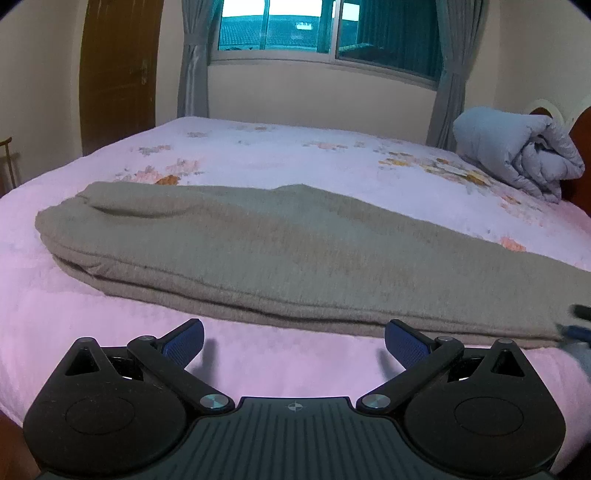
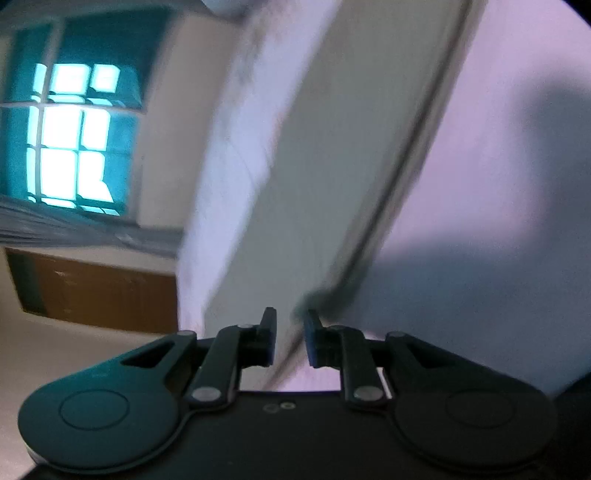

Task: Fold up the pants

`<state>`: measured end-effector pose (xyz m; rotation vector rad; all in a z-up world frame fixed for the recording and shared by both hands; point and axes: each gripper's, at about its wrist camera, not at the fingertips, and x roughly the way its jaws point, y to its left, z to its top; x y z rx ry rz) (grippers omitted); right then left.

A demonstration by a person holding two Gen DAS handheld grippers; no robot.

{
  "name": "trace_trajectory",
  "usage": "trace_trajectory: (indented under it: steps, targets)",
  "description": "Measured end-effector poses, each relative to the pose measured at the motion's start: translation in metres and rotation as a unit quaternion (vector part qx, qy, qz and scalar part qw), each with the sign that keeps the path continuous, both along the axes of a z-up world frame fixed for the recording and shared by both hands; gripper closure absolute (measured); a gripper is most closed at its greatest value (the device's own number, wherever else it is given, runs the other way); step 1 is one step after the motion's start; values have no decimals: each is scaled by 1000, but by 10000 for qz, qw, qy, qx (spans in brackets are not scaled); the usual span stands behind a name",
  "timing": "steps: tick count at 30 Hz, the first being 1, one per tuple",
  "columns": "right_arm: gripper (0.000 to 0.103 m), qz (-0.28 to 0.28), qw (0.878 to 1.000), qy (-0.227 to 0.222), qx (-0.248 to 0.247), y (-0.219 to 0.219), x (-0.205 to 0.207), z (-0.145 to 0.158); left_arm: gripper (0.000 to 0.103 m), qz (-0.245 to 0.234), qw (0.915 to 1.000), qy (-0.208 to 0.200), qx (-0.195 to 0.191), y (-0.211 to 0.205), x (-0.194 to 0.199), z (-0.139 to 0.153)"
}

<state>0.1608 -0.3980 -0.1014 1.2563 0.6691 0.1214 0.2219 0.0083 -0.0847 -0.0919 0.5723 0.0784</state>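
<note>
Grey-beige pants (image 1: 266,254) lie folded lengthwise across a pink bedspread (image 1: 258,162), waist end at the left. My left gripper (image 1: 293,341) is open and empty, just short of the pants' near edge. In the blurred, tilted right wrist view the pants (image 2: 325,166) run as a long band away from my right gripper (image 2: 290,336). Its jaws stand a narrow gap apart with the end of the pants between them. The right gripper's fingers (image 1: 578,321) show at the pants' right end in the left wrist view.
A rolled light-blue duvet (image 1: 517,151) lies at the bed's far right by the headboard. A window (image 1: 325,26) with grey curtains and a brown door (image 1: 118,70) stand behind the bed. The bed's near edge runs below my left gripper.
</note>
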Motion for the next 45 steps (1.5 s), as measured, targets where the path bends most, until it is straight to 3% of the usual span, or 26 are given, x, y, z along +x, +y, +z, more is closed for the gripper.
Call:
trace_trajectory:
  steps: [3,6,12,16,18,19,22,24,26,28,33,36,38,45]
  targets:
    - [94,-509,9987,-95,46,-34,-12,1,0,-33,10000,46,-4,-5,4,-3]
    - [94,-690,9973,122,240,-52,-11,-10,0,-136,9999,40,27,-13,3,-2]
    - [90,-1209,9919,73,-376,-85,-27,-3,0,-260,9994,-235,70,-26,18,13]
    - [88,-1529,9873,66,-429,-113,-41,-5,0,-316,9974,-410,506,-57,45,12]
    - [87,-1637,9855,87,-436,-120,-43,-8,0,-260,9979,-97,577,-64,63,-5]
    - [86,-1706,9843,98,-443,-119,-41,-10,0,-295,9972,373,583,-65,73,-22]
    - [83,-1791,9827,73,-456,-119,-37,-14,0,-356,9958,285,799,-71,60,-26]
    - [77,-1876,9809,15,-518,-125,-38,-14,0,-275,9974,312,580,-70,53,-11]
    - [69,-2035,9776,-109,-523,-135,-42,-16,0,-329,9989,-85,332,-78,42,7]
    - [66,-2170,9750,-181,-450,-146,-36,-19,0,-595,9966,-305,482,-105,39,15]
    - [66,-2142,9757,-176,-423,-157,-27,-24,0,-969,9936,-253,519,-167,46,9]
    - [66,-2093,9766,-226,-443,-157,-26,-25,0,-1121,9912,216,678,-190,53,-16]
    - [68,-2087,9767,-270,-413,-157,-31,-26,0,-1043,9911,15,831,-193,43,-24]
    - [69,-2143,9758,-388,-213,-160,-35,-32,0,-1078,9918,-108,671,-202,34,-14]
